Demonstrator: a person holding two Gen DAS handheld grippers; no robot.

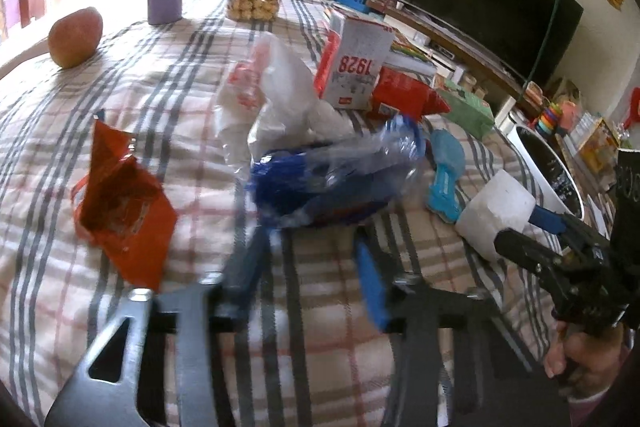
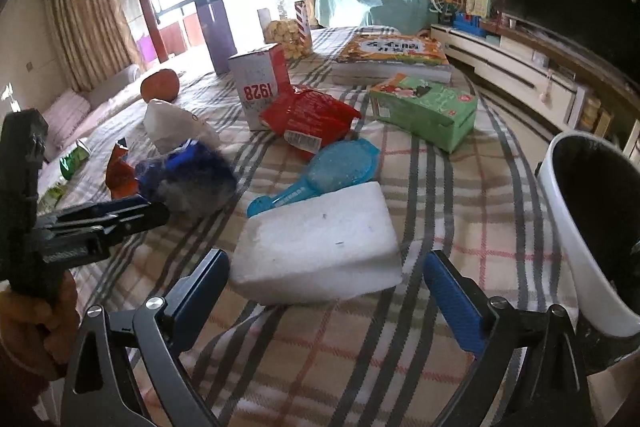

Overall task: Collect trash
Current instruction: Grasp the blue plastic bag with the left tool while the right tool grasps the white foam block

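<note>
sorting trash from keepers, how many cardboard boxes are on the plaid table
2. The white and red "1928" cardboard box stands upright mid-table; the green cardboard box lies flat to its right, near the stacked books. Others may be hidden.

Looking low and forward from the left tongs across the plaid table, close on the blue plastic bag. Looking from the right tongs, close on the white foam block. Sharing bag, block, 1928 box and white bin.
</note>
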